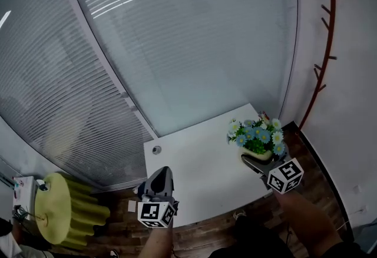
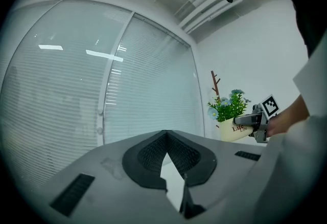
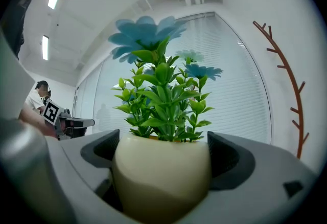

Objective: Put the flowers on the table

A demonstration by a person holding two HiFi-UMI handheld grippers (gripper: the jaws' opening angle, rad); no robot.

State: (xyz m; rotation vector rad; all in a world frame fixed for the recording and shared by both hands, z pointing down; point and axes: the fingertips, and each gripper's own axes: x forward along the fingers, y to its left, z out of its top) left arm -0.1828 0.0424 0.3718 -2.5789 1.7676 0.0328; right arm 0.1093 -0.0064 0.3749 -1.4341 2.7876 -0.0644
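Observation:
The flowers [image 1: 257, 135] are a bunch of blue and white blooms with green leaves in a cream pot [image 3: 161, 177]. My right gripper [image 1: 257, 162] is shut on the pot, one jaw on each side, over the right edge of the white table [image 1: 200, 168]. Whether the pot's base touches the table is hidden. My left gripper [image 1: 159, 182] hovers at the table's near left corner, shut with nothing held; its pads [image 2: 148, 154] meet at the tips. The left gripper view shows the flowers [image 2: 228, 107] and right gripper [image 2: 249, 120] off to its right.
A glass wall with blinds [image 1: 177, 45] runs behind the table. A brown branch-shaped coat rack [image 1: 323, 45] stands against the right wall. A yellow-green ribbed stool [image 1: 65, 209] sits on the wood floor at left. The table has a round cable hole [image 1: 156, 149].

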